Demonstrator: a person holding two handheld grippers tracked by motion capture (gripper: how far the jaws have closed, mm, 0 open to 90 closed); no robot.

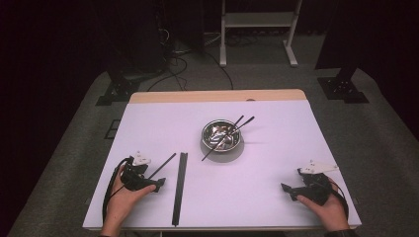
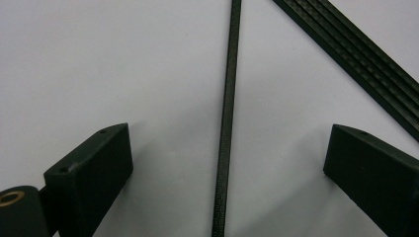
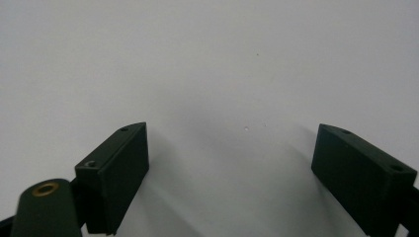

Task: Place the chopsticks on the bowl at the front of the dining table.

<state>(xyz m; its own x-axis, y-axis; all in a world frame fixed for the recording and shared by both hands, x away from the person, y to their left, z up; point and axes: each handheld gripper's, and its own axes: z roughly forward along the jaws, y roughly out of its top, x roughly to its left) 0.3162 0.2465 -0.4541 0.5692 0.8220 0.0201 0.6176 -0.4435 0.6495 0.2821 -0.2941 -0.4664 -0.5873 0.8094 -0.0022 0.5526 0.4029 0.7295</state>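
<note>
Left hand-held gripper (image 2: 225,163) astride thin rod (image 2: 226,118)

Your left hand-held gripper (image 1: 157,184) rests on the worktop (image 1: 276,163) by a thin black stick (image 1: 163,165); the long black strip (image 1: 180,187) lies just beside it.

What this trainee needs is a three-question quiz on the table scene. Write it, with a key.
1. True or false: the left gripper is shut on the thin black rod.
2. The thin sticks at the metal bowl are: A leaning inside it; B lying flat beside it; C pinned under it.
3. Which gripper lies nearer the wide black strip?

Key: 1 false, the jaws stand open with the rod lying between them; 2 A; 3 left.
</note>
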